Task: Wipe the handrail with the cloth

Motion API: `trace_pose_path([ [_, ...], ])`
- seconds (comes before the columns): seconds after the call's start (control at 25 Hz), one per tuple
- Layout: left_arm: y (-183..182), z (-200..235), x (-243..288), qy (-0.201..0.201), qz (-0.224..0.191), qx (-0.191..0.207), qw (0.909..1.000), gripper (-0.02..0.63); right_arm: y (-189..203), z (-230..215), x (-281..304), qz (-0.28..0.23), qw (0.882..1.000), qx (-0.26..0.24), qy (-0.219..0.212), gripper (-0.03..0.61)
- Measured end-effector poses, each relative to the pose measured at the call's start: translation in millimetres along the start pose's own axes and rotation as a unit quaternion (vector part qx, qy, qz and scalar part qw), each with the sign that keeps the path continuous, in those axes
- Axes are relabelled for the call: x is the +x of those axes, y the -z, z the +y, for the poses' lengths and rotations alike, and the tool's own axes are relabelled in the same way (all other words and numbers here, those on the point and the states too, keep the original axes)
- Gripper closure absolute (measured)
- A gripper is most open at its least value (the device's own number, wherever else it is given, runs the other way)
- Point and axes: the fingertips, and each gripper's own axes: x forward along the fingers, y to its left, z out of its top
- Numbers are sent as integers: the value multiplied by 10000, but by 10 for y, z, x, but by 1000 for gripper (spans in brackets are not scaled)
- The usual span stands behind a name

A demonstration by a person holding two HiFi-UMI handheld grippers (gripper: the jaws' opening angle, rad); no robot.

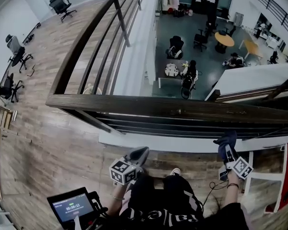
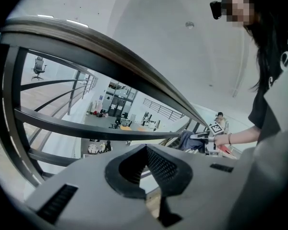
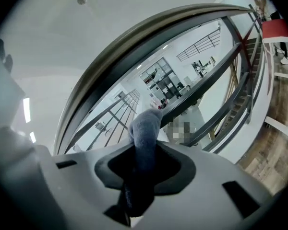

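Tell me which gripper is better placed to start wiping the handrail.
Right: the right gripper is shut on the cloth, close to the handrail; the left gripper is shut and empty.

Upper level of a building with a pale wood plank floor (image 1: 48, 128) and white walls (image 1: 14, 18). Black office chairs (image 1: 61, 6) stand along the far left side. Beyond the edge, 1 level down, an open office has a dark grey floor (image 1: 206, 68), a round wooden table (image 1: 224, 39) and desk chairs (image 1: 200, 40). Overhead is a plain white ceiling (image 2: 158, 32).

One view above handrail (image 1: 158, 107), two below
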Motion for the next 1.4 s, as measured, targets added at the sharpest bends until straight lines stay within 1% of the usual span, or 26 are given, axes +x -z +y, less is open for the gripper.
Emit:
trace_pose_path([
  [0.12,-25,311,-341,-34,-35,-31,10000,614,510,622,167,291,9991,-118,-295,486],
  [0.2,-64,620,-605,-70,-7,35,10000,614,887,1119,358,490,9971,-140,-569,486],
  [0.32,-225,1147,-1036,-96,-61,-16,9999,614,1432,1918,704,799,9930,-235,-837,486],
  [0.4,-244,1406,-1257,-141,-111,-65,9998,614,1758,2266,885,984,9900,-366,-946,486],
  [0.48,-165,1565,-1392,-182,-171,-121,9996,614,2054,2483,1021,1176,9857,-528,-1081,486],
  [0.6,22,1742,-1531,-307,-153,-64,9994,614,2492,2755,1212,1562,9751,-737,-1392,486],
  [0.72,174,1893,-1663,-365,-186,-131,9991,614,2915,3036,1431,1976,9606,-1050,-1649,486],
  [0.84,290,2026,-1844,-520,-262,-362,9976,614,3328,3344,1672,2338,9445,-1351,-1872,486],
  [1.04,589,2272,-2147,-736,-215,-607,9952,614,3993,3883,2166,2814,9202,-1610,-2194,486],
  [1.16,790,2487,-2348,-881,-111,-646,9940,614,4344,4198,2493,3027,9072,-1806,-2296,486],
  [1.24,861,2555,-2432,-1009,-111,-705,9923,614,4472,4336,2659,3063,9043,-1826,-2347,486],
  [1.4,1051,2663,-2479,-1132,-142,-879,9896,614,4613,4475,3063,3049,9075,-1679,-2352,486],
])
